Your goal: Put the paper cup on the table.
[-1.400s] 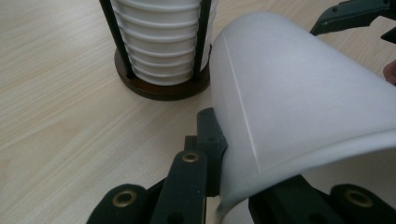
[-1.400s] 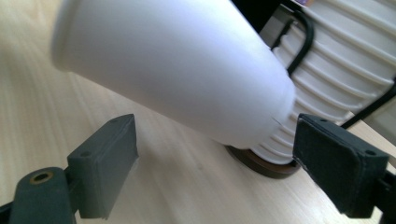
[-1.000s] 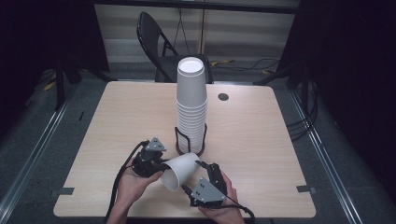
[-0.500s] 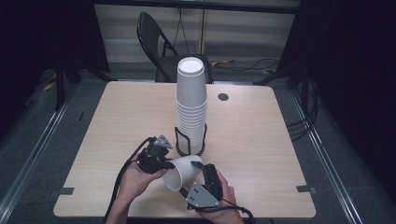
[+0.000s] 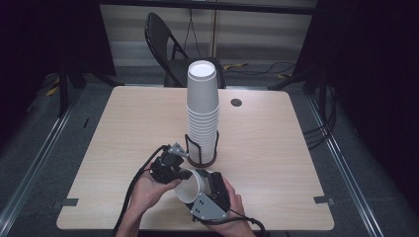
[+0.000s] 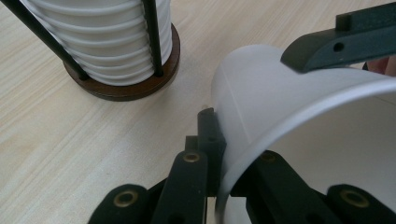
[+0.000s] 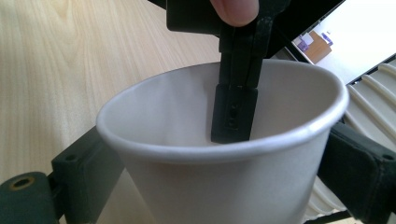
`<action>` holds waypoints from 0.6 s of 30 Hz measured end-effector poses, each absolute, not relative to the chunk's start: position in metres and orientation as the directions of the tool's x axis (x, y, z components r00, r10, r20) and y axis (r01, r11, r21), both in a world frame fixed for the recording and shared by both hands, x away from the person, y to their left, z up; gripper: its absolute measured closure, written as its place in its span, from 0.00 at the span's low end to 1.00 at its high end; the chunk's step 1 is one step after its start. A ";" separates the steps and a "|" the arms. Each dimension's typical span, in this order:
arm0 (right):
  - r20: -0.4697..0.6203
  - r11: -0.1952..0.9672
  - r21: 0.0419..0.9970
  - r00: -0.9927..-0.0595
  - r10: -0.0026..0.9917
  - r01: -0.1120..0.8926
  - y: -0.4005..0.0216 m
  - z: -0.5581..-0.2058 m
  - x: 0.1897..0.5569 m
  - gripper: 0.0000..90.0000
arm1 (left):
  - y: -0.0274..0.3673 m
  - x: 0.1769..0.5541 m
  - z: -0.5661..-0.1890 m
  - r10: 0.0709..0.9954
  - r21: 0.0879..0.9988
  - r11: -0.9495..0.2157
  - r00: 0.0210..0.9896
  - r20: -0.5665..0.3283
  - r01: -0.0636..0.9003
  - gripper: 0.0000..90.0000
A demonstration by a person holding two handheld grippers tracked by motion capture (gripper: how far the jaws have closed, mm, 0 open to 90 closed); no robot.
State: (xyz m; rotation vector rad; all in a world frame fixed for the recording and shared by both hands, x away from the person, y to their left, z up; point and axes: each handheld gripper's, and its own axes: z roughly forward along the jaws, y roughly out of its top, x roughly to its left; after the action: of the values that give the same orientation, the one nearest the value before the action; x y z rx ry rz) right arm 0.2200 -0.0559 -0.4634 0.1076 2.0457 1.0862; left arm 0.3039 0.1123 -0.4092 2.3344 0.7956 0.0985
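Cup: white paper cup point(image 5: 190, 185), smooth, tapered, rolled rim, tipped sideways above the table's point(image 5: 123, 128) near edge.
My right gripper point(image 5: 213, 190): clamps the cup's body from both sides.
My left gripper point(image 5: 179, 174): pinches the rim, one jaw inside.
Behind: ridged cup stack point(image 5: 202, 116) in black wire holder point(image 5: 201, 153).

cup point(image 5: 190, 183): white | table point(image 5: 128, 123): pale woodgrain | holder base point(image 6: 140, 84): dark brown (rods black)

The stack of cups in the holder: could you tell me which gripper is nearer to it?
Left. The left gripper sits just in front of the stack of cups; the right gripper is farther toward the person.
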 end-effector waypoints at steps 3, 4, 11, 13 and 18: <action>-0.615 0.625 0.727 -0.676 0.407 -0.284 -0.053 -0.463 0.221 0.08 | 0.112 0.304 -0.409 0.559 0.613 -0.600 0.817 -0.140 0.515 0.97; -0.616 0.625 0.726 -0.677 0.403 -0.288 -0.052 -0.462 0.221 0.08 | 0.112 0.304 -0.409 0.565 0.617 -0.590 0.812 -0.145 0.520 0.97; -0.617 0.608 0.731 -0.679 0.397 -0.309 -0.048 -0.460 0.223 0.08 | 0.113 0.304 -0.408 0.549 0.624 -0.587 0.820 -0.160 0.515 0.97; -0.617 0.609 0.731 -0.680 0.397 -0.307 -0.048 -0.460 0.223 0.08 | 0.113 0.304 -0.408 0.546 0.625 -0.587 0.821 -0.164 0.515 0.97; -0.614 0.602 0.737 -0.678 0.404 -0.308 -0.048 -0.459 0.223 0.08 | 0.113 0.303 -0.408 0.537 0.633 -0.582 0.826 -0.174 0.511 0.97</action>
State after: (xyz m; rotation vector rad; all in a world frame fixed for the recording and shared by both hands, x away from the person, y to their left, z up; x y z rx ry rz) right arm 0.2229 -0.0483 -0.4594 0.0759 2.0256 1.1257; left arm 0.3033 0.1127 -0.4077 2.3033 0.7636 0.0473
